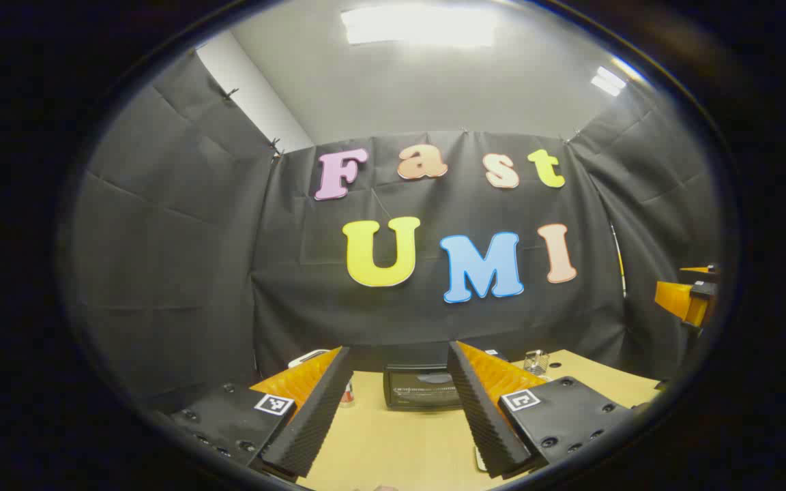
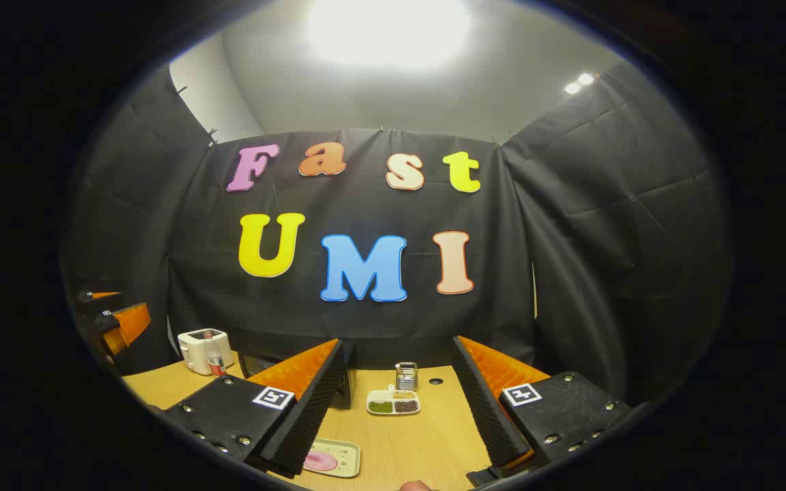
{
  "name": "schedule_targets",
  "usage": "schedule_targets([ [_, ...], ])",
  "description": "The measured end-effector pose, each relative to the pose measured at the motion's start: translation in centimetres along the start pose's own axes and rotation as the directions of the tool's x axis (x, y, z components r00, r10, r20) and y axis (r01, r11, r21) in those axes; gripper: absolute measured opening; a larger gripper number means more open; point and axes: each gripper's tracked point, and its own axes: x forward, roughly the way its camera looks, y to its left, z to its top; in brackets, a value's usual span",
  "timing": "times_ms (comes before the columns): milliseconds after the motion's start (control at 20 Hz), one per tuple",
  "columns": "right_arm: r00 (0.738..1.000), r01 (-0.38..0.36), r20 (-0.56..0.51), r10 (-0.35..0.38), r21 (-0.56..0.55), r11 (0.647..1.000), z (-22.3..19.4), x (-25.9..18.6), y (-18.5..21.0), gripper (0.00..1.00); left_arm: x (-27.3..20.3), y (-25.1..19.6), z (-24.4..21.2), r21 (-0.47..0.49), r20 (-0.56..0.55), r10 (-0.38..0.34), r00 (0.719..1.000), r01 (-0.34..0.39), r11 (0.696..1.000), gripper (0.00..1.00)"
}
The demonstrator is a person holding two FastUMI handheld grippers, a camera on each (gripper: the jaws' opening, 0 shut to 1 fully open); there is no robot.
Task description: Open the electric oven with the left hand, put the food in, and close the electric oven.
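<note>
The black electric oven (image 1: pixel 422 387) stands at the back of the wooden table (image 1: pixel 393 443) with its door closed, seen between my left gripper's fingers. My left gripper (image 1: pixel 398 409) is open, held well short of the oven with nothing between its fingers. My right gripper (image 2: pixel 400 412) is open too. A pale tray (image 2: pixel 335 457) carrying pink food lies on the table by its left finger, partly hidden by that finger. The oven's edge (image 2: pixel 256 363) peeks out behind the same finger. The other gripper appears at the far right (image 1: pixel 690 300) and at the far left (image 2: pixel 117 324).
A white toaster (image 2: pixel 202 348) with a small red bottle (image 2: pixel 215 363) stands at the back left. A divided white dish (image 2: pixel 393 402) of grains and a small metal holder (image 2: pixel 406 374) sit at the back middle. Black cloth walls close the booth.
</note>
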Motion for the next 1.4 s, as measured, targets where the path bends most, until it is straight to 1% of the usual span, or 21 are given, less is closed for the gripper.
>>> schedule_targets([
  [550, 0.999, -0.026, -0.019, 0.026, 0.001, 1.0, -1.0, 1.8, -0.6, 0.95, 1.2, -1.6, -0.1, 0.009, 0.001, 0.001, 1.0, -0.001, 1.0, 0.99],
  [1000, 0.999, -0.041, -0.006, 0.041, -0.003, 0.999, -1.2, 2.6, -1.4, 0.95, 2.0, -3.0, -0.3, 0.011, 0.004, 0.003, 1.0, -0.003, 1.0, 0.99],
  [1200, 0.997, -0.076, -0.011, 0.076, 0.001, 0.997, -1.9, 2.9, -1.6, 0.96, 3.8, -3.9, -0.5, -0.012, 0.01, 0.011, 1.0, -0.011, 1.0, 0.99],
  [1400, 0.997, -0.073, -0.02, 0.073, 0.008, 0.997, -2.4, 3.5, -2.0, 0.95, 7.1, -4.4, -1.7, -0.024, -0.005, 0.008, 1.0, -0.008, 1.0, 0.99],
])
